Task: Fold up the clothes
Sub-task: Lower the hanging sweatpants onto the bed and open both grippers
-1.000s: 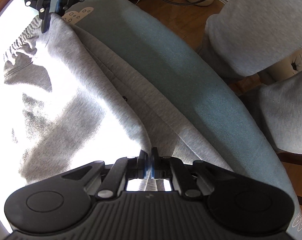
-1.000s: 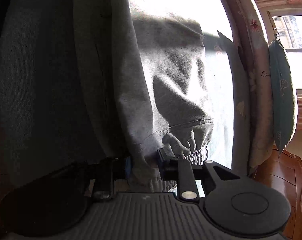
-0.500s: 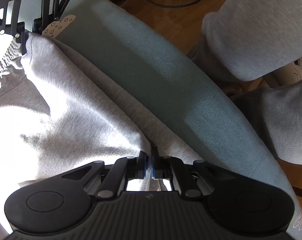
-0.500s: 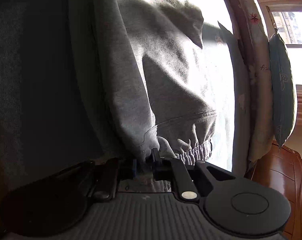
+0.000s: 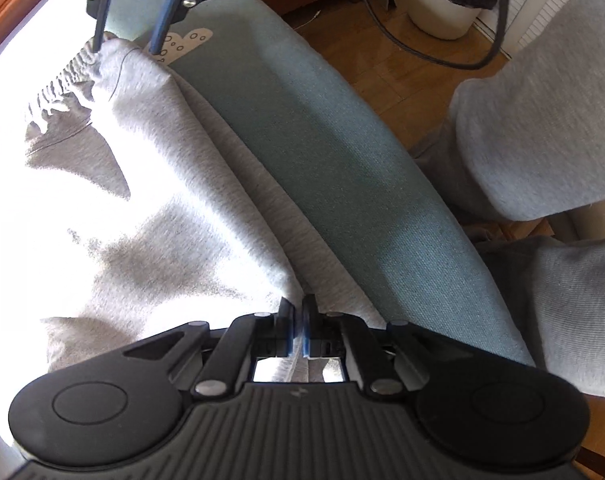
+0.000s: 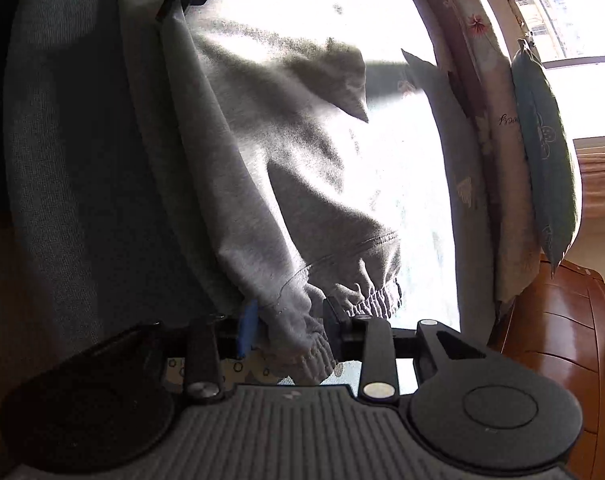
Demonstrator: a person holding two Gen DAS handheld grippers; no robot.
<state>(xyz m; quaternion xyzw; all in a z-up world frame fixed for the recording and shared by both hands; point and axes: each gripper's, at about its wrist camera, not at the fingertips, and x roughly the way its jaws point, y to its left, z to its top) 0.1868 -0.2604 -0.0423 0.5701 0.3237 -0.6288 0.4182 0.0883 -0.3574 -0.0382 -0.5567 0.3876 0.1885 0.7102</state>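
Observation:
Grey sweatpants (image 5: 162, 168) lie on a teal cover (image 5: 342, 140), partly in glaring sunlight. My left gripper (image 5: 297, 312) points down at the near edge and is shut on a fold of the grey fabric. In the left wrist view my right gripper (image 5: 128, 36) stands at the far end, over the gathered elastic cuff. In the right wrist view my right gripper (image 6: 290, 320) has its jaws opening. The cuff (image 6: 302, 336) lies loose between the fingers, and the pads do not press on it. The left gripper (image 6: 174, 8) shows at the top, pinching the sweatpants (image 6: 262, 160).
A person's grey-clad legs (image 5: 542, 100) are at the right, over wooden floor. A white bin with a black liner (image 5: 446, 0) and a cable (image 5: 422, 52) stand beyond. A teal pillow (image 6: 542, 140), a floral sheet edge (image 6: 482, 100) and a wooden cabinet (image 6: 562, 340) border the far side.
My right gripper's jaws have parted and released the cuff, which now lies loose between them. The left gripper stays shut on the fabric.

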